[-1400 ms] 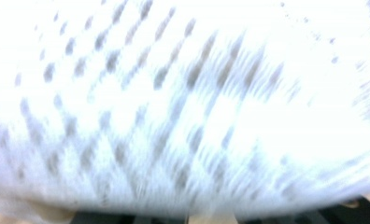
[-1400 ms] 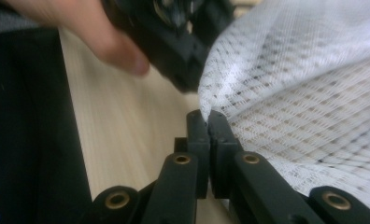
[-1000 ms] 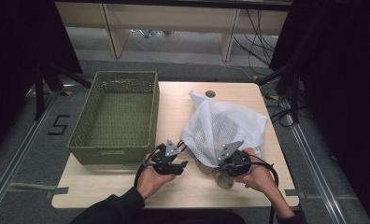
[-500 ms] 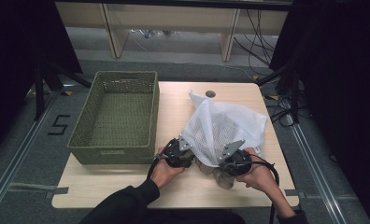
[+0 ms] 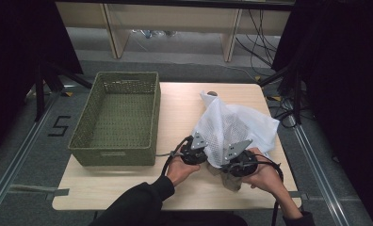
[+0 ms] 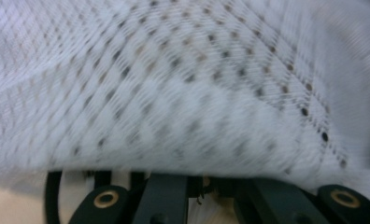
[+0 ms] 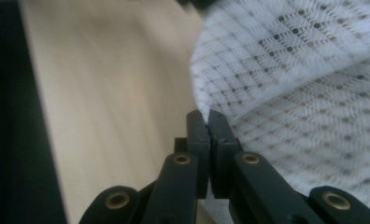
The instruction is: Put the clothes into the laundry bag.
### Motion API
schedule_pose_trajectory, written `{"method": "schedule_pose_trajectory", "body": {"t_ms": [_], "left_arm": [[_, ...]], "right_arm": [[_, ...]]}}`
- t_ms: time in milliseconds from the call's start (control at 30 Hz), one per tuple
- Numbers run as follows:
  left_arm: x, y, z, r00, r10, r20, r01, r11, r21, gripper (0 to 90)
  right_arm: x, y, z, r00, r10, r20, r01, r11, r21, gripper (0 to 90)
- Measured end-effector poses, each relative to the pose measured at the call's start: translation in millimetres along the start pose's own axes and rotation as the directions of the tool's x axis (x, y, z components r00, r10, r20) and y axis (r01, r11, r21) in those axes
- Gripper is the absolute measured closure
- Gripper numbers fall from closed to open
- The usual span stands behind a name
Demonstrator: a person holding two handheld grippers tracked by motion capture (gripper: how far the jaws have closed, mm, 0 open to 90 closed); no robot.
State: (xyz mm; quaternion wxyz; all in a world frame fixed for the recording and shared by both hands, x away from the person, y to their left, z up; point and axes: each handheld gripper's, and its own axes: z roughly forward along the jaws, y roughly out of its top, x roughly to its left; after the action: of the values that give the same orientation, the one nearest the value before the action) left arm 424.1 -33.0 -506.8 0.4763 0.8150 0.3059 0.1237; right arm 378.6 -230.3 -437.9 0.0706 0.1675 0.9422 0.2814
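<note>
A white mesh bag [image 5: 236, 125] lies crumpled on the right half of the wooden table [image 5: 175, 103]. My left gripper [image 5: 205, 149] is pushed in at the bag's near left edge. Its jaws have just been closing. In the left gripper view the mesh bag [image 6: 174, 84] drapes over the black jaws, which stand close together with their tips hidden in the cloth. My right gripper [image 5: 228, 155] holds the near edge a little to the right. In the right gripper view my right gripper [image 7: 206, 116] is shut, pinching the hem of the mesh bag [image 7: 290, 84].
An olive woven basket [image 5: 111, 157] stands empty on the left half of the table, close to my left hand. A small dark round spot [image 5: 212, 93] sits behind the bag. Bare wood runs between basket and bag. Cables trail on the floor at the right.
My left gripper has moved right, from beside the basket's near corner to the bag's near edge, and its jaws have closed into the mesh. The right gripper has kept still.
</note>
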Motion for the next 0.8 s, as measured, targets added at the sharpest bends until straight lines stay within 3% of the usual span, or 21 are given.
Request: {"method": "schedule_pose_trajectory", "body": {"t_ms": [67,100,133,200,267,300,367,467,667,700,767,800], "left_arm": [[4.0,-3.3,0.0,0.9999,-0.013,0.007,0.013,0.9999,0.009,83.6],[4.1,-5.3,-0.6,0.9994,-0.031,0.014,0.031,0.9994,-0.017,83.1],[4.1,-3.7,-6.2,0.9999,0.001,0.015,-0.001,1.0000,-0.006,82.7],[2.4,-2.4,-9.4,0.9998,-0.009,0.016,0.010,0.9998,-0.018,82.6],[-0.1,0.0,-15.8,0.9984,-0.036,0.045,0.038,0.9987,-0.034,83.1],[-4.8,2.4,-19.6,0.9953,-0.065,0.072,0.069,0.9961,-0.055,83.4],[-7.1,4.9,-21.4,0.9950,-0.068,0.073,0.073,0.9949,-0.069,83.6],[-13.1,12.1,-18.9,0.9973,-0.027,0.068,0.033,0.9950,-0.094,84.0],[-9.1,3.2,-9.4,0.9953,-0.017,0.096,0.022,0.9982,-0.056,78.0],[-6.0,0.3,-14.5,0.9945,-0.015,0.103,0.018,0.9994,-0.030,75.2],[-3.1,-1.3,-18.8,0.9937,-0.017,0.111,0.020,0.9995,-0.023,67.5],[1.5,-6.6,-29.6,0.9963,-0.016,0.084,0.016,0.9999,0.006,62.5]], "right_arm": [[1.0,1.7,-2.8,1.0000,-0.003,-0.006,0.003,1.000,-0.010,90.0],[1.2,4.3,-7.2,0.9997,-0.016,-0.017,0.015,1.000,-0.021,90.0],[5.0,9.5,-20.7,0.9997,-0.008,-0.021,0.007,0.998,-0.057,90.0],[6.6,12.6,-29.0,0.9993,-0.017,-0.033,0.014,0.996,-0.085,90.0],[9.7,19.5,-52.0,0.9995,-0.032,0.009,0.033,0.990,-0.136,90.0],[10.9,20.9,-56.2,0.9990,-0.040,0.020,0.043,0.989,-0.142,90.0],[12.3,21.9,-58.1,0.9985,-0.050,0.021,0.052,0.988,-0.143,90.0],[16.5,22.7,-51.1,0.9982,-0.061,0.002,0.060,0.991,-0.121,90.0],[16.7,16.5,-20.9,0.9976,-0.051,-0.046,0.050,0.998,-0.034,90.0],[15.4,14.2,-14.3,0.9974,-0.053,-0.049,0.053,0.999,-0.006,90.0],[12.9,11.3,-9.8,0.9983,-0.039,-0.043,0.040,0.999,0.013,90.0],[12.4,9.6,-8.2,0.9992,-0.028,-0.030,0.029,0.999,0.020,90.0]]}}
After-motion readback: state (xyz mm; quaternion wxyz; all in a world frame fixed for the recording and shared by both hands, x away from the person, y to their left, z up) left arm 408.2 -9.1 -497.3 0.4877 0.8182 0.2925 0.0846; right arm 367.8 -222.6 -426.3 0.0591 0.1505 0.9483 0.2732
